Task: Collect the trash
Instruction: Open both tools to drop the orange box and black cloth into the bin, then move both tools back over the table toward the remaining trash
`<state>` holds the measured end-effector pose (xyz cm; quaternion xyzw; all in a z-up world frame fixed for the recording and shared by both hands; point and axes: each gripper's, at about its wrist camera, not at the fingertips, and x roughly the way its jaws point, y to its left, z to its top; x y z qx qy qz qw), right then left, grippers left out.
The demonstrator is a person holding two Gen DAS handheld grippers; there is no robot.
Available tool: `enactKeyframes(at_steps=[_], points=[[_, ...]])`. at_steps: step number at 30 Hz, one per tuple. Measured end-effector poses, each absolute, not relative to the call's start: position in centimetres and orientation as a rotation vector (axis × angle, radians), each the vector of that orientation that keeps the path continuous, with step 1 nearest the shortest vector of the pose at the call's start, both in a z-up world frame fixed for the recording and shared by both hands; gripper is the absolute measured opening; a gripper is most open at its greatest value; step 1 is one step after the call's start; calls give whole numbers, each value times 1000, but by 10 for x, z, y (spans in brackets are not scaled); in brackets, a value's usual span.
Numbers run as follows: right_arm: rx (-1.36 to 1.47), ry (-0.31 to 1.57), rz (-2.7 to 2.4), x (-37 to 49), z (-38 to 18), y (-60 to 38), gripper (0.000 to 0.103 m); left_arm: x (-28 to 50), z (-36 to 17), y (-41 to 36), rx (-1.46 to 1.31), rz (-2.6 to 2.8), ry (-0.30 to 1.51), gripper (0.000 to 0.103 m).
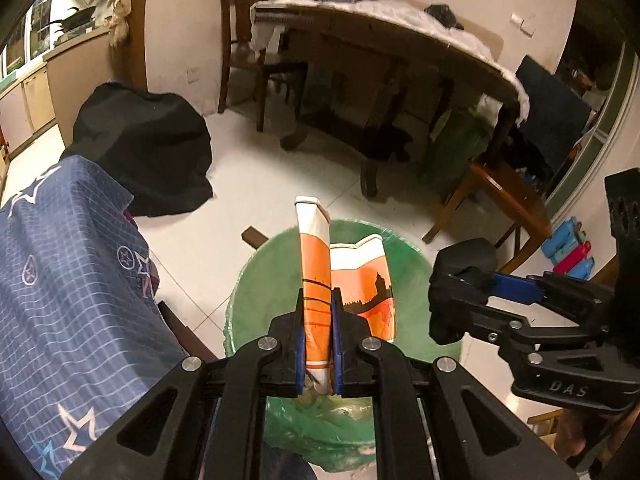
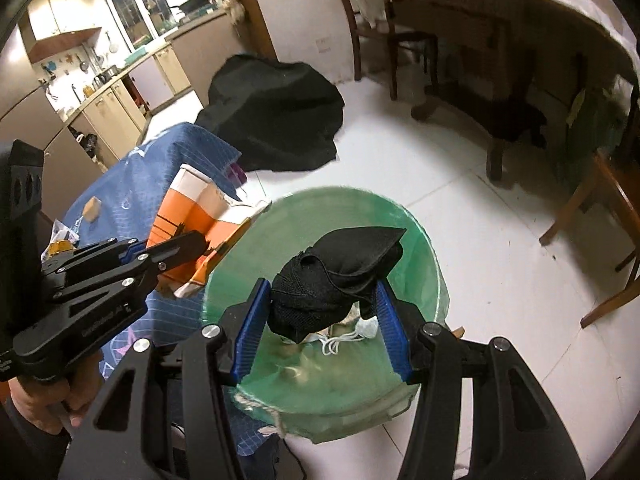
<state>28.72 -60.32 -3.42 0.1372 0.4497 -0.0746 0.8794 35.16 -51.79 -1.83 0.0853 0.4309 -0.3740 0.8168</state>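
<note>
The left gripper (image 1: pixel 318 344) is clamped tight on a flattened orange-and-white paper cup (image 1: pixel 316 272), which sticks out ahead of its fingertips, directly over the green-lined trash bin (image 1: pixel 408 252) below. The right gripper (image 2: pixel 320 316) grasps a crumpled black fabric mask (image 2: pixel 336 276) between its blue pads (image 2: pixel 250 328), also above the bin. Both items look light. The cup is thin, creased card, easily crushed further, so the pinch across its flattened lower end suits it; the mask is soft and floppy, best held by its bunched middle.
</note>
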Motion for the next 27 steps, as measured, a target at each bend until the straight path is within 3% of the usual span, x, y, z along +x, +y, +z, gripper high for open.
enactKeyframes(at_steps=[20, 22, 23, 24, 27], points=[[324, 1027, -158, 307, -78, -638, 55, 393, -84, -542, 212, -754, 1007, 11], [327, 1019, -167, 307, -77, -639, 61, 394, -85, -541, 212, -744, 1008, 19], [333, 1012, -170, 305, -76, -641, 63, 396, -85, -540, 209, -738, 1006, 31], [335, 1005, -174, 304, -76, -642, 64, 395, -83, -539, 206, -737, 1003, 37], [349, 982, -178, 300, -73, -645, 64, 396, -81, -536, 202, -724, 998, 42]])
